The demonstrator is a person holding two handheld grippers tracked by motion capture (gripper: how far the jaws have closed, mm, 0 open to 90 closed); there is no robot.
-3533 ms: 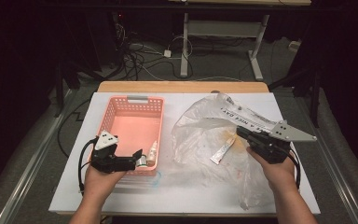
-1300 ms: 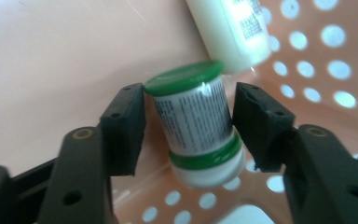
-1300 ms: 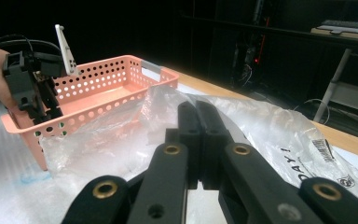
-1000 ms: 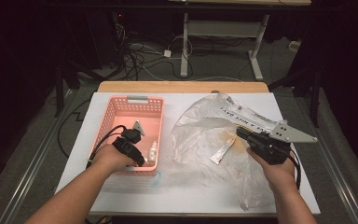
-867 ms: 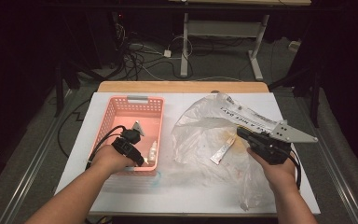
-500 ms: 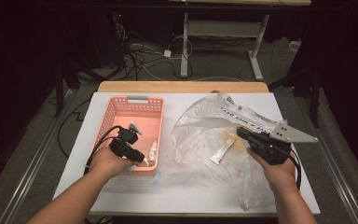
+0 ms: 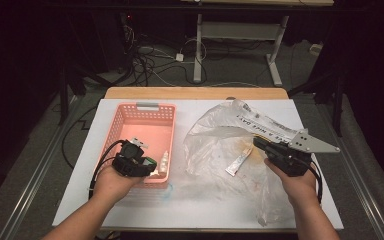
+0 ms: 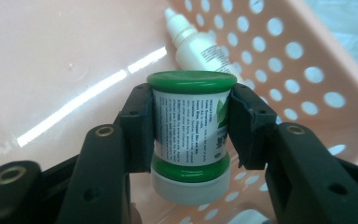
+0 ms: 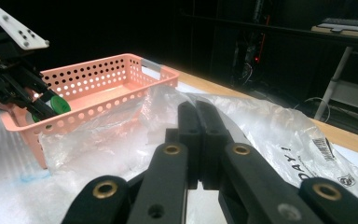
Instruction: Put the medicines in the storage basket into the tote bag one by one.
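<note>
jar: green, white label | basket: pink, perforated | bag: clear
</note>
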